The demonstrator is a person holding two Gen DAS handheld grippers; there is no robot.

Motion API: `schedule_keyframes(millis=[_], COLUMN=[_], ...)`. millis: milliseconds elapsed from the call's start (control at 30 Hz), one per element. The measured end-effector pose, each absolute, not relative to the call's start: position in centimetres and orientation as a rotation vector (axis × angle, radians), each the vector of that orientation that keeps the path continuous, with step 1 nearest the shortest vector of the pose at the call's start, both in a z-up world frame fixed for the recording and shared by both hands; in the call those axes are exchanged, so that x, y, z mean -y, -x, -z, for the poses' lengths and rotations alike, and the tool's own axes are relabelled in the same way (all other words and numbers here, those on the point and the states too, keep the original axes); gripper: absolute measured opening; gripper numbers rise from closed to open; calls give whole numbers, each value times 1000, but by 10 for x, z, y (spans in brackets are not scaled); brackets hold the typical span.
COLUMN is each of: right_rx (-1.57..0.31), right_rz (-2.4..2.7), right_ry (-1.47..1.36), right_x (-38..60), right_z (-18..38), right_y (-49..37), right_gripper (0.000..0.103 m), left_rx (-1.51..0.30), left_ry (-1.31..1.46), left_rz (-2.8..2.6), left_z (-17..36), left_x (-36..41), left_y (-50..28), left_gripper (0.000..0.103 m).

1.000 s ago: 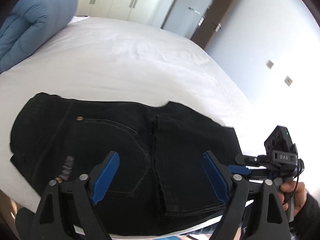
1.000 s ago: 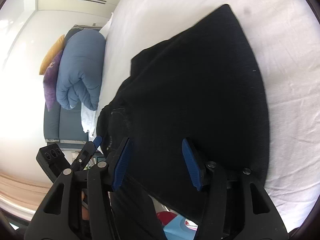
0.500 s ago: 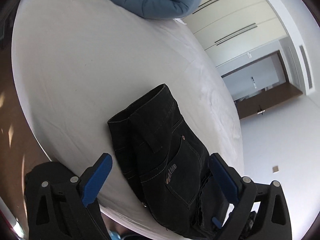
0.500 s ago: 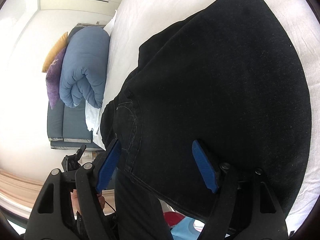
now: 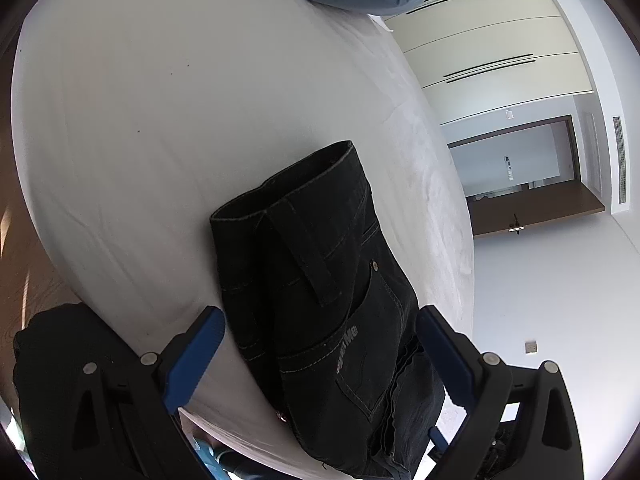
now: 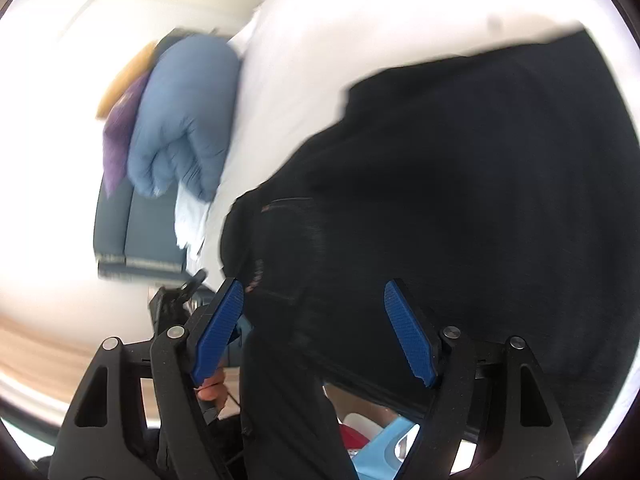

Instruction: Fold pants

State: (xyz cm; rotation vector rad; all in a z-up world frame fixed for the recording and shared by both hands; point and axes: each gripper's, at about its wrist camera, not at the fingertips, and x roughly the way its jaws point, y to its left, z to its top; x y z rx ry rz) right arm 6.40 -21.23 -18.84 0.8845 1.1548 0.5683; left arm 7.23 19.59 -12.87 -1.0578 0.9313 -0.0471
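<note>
Black jeans [image 5: 320,280] lie folded on the white bed [image 5: 160,120], near its front edge, waistband end pointing away in the left wrist view. A back pocket with grey lettering faces up. My left gripper [image 5: 320,356] is open and empty, its blue pads [image 5: 192,360] on either side of the jeans, just above them. In the blurred right wrist view the jeans [image 6: 460,200] fill the middle. My right gripper [image 6: 316,332] is open and empty over their near edge.
A rolled blue duvet [image 6: 184,120] and purple and yellow pillows [image 6: 120,120] lie at the head of the bed. Wardrobe doors [image 5: 500,32] and a doorway [image 5: 520,172] stand beyond the bed. Wooden floor [image 5: 24,240] shows beside the bed.
My left gripper has swung round to the waistband end and come closer to the jeans. My right gripper has moved in over the jeans and its view is now blurred.
</note>
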Motion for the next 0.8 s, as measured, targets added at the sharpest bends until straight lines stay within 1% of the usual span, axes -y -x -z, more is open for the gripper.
schedule_keyframes(millis=[100, 167, 300, 367, 400, 500, 567, 633, 800], right_rx=[-1168, -1186, -1256, -1288, -1294, -1331, -1348, -1366, -1410], right_rz=[-658, -728, -819, -837, -847, -853, -845, -837, -813], right_ry=[-837, -816, -745, -725, -723, -714, -699, -700, -708], right_x=[178, 152, 111, 102, 100, 99, 104, 105, 102], right_z=[168, 160, 162, 168, 170, 181, 188, 196, 219], right_y=[-82, -92, -105, -109, -111, -115, -117, -118, -122], right_gripper=[73, 73, 73, 73, 73, 73, 73, 73, 73], left_rx=[-874, -832, -758, -743, -761, -897, -946, -958, -957], left_ry=[1017, 939, 725, 596, 522, 274, 275, 310, 176], left_rz=[-37, -61, 220, 426, 477, 555, 643, 731, 859], left_z=[118, 103, 68, 60, 61, 79, 89, 92, 90], left_x=[-206, -216, -230, -234, -241, -240, -245, -247, -229], left_y=[-66, -66, -94, -115, -123, -147, -154, -156, -137], left_gripper=[98, 98, 98, 99, 99, 99, 98, 98, 98])
